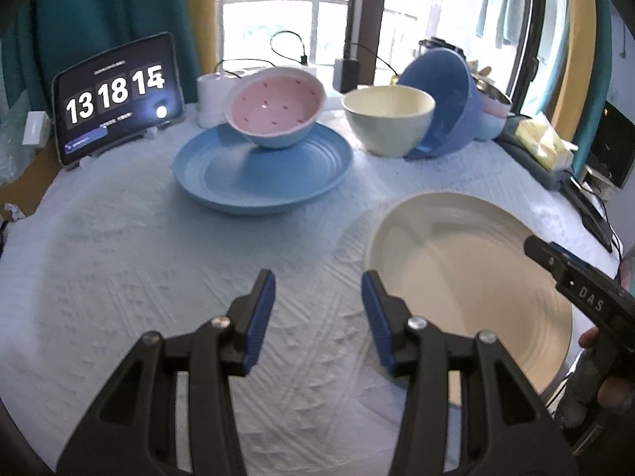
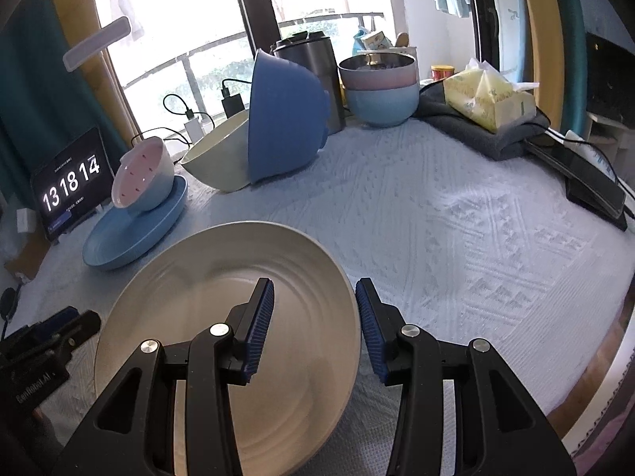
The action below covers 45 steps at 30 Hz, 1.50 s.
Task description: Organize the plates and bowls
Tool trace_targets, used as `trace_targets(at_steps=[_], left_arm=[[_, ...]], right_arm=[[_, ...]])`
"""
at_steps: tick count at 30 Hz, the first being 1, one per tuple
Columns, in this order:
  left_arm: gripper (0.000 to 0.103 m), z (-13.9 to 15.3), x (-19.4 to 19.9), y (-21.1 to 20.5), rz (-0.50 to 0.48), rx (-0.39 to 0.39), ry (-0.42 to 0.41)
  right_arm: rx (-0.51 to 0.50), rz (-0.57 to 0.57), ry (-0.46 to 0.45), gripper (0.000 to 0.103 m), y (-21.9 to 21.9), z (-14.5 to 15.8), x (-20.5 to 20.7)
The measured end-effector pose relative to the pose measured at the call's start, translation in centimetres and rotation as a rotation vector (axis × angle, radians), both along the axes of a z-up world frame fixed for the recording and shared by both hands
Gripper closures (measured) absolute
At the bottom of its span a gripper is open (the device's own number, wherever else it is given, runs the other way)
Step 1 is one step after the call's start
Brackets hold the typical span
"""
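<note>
A cream plate [image 1: 468, 277] [image 2: 222, 317] lies on the pale blue cloth, near the front. My right gripper [image 2: 313, 309] [image 1: 555, 261] is open and straddles the plate's right rim, with one finger over the plate and the other outside it. My left gripper [image 1: 317, 297] [image 2: 59, 333] is open over bare cloth just left of the plate, with nothing between its fingers. Further back, a pink-lined bowl [image 1: 278, 107] [image 2: 143, 178] tilts on a blue plate [image 1: 262, 170] [image 2: 131, 238]. A cream bowl [image 1: 389, 119] [image 2: 214, 158] has a darker blue bowl [image 1: 444, 107] [image 2: 285, 119] leaning on edge against it.
A tablet showing a clock [image 1: 119, 95] [image 2: 71, 190] stands at the back left. A stack of bowls [image 2: 381, 91], a steel canister [image 2: 317, 75], a tissue pack [image 2: 488, 95] on a grey cloth and a dark flat device [image 2: 591, 186] line the back and right. The table edge [image 2: 595, 377] runs at the right.
</note>
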State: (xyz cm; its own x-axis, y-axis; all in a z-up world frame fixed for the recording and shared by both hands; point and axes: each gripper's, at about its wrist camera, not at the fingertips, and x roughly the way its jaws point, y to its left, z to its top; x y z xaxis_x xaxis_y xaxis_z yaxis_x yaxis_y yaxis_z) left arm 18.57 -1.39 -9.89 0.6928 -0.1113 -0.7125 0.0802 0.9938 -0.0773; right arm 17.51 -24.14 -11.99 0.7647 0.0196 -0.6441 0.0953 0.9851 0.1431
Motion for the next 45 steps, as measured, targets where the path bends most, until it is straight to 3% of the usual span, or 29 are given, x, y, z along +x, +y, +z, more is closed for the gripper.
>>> trace_targets(at_steps=[14, 35, 45], left_arm=[[0.056, 1.1, -0.3, 3.7, 0.059, -0.032, -0.04], [0.056, 1.9, 0.1, 8.8, 0.122, -0.041, -0.105], [0.056, 3.0, 0.5, 9.8, 0.093, -0.003, -0.158]], right_arm=[[-0.046, -0.032, -0.059, 0.058, 1.1, 2.7, -0.8], [-0.066, 0.163, -0.128, 0.058, 9.2, 6.1, 1.0], [-0.034, 0.24, -0.092, 0.058, 12.3, 6.2, 2.8]])
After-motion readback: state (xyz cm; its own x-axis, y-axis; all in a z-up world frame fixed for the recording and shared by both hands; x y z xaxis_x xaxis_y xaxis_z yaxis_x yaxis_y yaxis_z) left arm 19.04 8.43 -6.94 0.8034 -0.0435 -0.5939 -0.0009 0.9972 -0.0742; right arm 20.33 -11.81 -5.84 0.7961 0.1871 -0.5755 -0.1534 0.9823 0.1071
